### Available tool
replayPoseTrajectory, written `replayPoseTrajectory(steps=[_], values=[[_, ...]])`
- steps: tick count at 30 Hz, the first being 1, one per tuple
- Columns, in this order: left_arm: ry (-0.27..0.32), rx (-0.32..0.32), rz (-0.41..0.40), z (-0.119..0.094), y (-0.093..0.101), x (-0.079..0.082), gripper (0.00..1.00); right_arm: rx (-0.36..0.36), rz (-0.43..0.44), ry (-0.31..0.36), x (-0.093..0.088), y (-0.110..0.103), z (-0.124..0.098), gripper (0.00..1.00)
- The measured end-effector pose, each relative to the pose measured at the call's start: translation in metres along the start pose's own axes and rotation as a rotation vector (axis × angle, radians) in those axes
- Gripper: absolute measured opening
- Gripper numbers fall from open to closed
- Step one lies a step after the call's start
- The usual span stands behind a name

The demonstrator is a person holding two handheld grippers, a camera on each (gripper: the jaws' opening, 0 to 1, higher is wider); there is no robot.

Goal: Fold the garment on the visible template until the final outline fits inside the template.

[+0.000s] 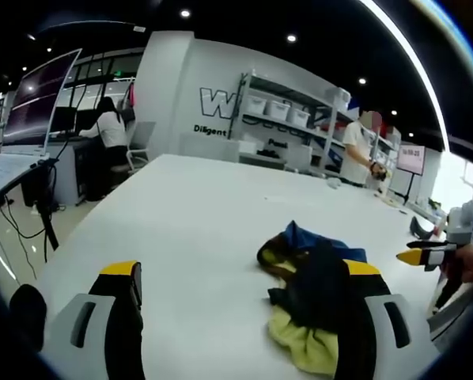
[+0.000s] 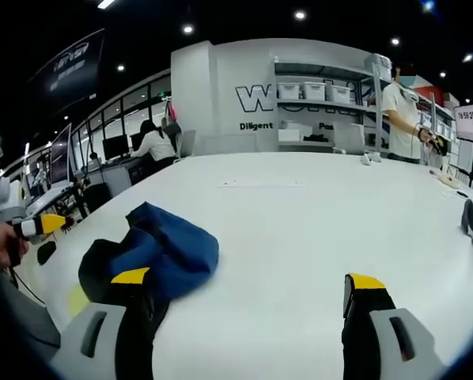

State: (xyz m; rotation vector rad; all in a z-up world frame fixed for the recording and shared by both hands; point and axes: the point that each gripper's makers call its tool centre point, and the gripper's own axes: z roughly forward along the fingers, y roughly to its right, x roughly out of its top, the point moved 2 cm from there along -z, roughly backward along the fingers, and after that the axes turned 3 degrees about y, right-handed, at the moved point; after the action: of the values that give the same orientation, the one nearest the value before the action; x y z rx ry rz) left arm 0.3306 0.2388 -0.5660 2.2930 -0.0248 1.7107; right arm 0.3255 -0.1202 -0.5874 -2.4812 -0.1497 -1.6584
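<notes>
White laminate worktop point(image 2: 300, 229) with the garment point(image 2: 161, 253) lying on it as a crumpled heap — blue, black and yellow-green cloth bunched together, no edge laid flat. In the left gripper view the same heap point(image 1: 315, 297) sits just ahead of the left tongs point(image 1: 248, 317), partly overlapped in the picture by the right-hand jaw; in the right gripper view it lies by the left-hand jaw of the right tongs point(image 2: 248, 305). Both pairs stand wide apart and hold nothing, though whether a jaw touches the cloth cannot be told. Each pair also shows at the edge of the other's view, gripped by a hand. A faint yellowish patch on the worktop beside the heap in the right gripper view may belong to the template, but its outline cannot be made out. Judged from this, folding has hardly begun: the garment has yet to be spread, squared on the template and folded down — nearly all the work is left. Background: shelving point(image 2: 331, 91) with bins, a standing person point(image 2: 402, 111), a seated person point(image 2: 153, 142).
</notes>
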Motion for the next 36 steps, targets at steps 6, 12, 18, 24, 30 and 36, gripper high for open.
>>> replayPoseTrajectory(steps=[6, 12, 18, 24, 30, 36], values=[[-0.009, -0.007, 0.0, 0.002, 0.001, -0.001, 0.96, 0.003, -0.01, -0.014, -0.002, -0.001, 0.002, 0.99], [-0.008, 0.0, -0.011, 0.002, -0.001, 0.0, 0.95, 0.0, -0.014, -0.018, -0.002, -0.001, 0.003, 0.99], [0.011, 0.005, -0.005, 0.0, -0.002, 0.005, 0.94, -0.001, -0.033, -0.006, 0.002, -0.002, -0.001, 0.99], [0.003, -0.001, 0.023, 0.002, -0.001, 0.004, 0.94, -0.011, -0.023, 0.002, 0.005, 0.0, 0.0, 0.99], [-0.012, -0.021, 0.046, 0.004, 0.005, 0.002, 0.94, -0.013, -0.029, -0.001, 0.005, 0.0, 0.001, 0.99], [-0.023, -0.036, 0.063, 0.004, 0.01, 0.0, 0.93, -0.006, -0.024, -0.001, 0.005, -0.003, 0.0, 0.99]])
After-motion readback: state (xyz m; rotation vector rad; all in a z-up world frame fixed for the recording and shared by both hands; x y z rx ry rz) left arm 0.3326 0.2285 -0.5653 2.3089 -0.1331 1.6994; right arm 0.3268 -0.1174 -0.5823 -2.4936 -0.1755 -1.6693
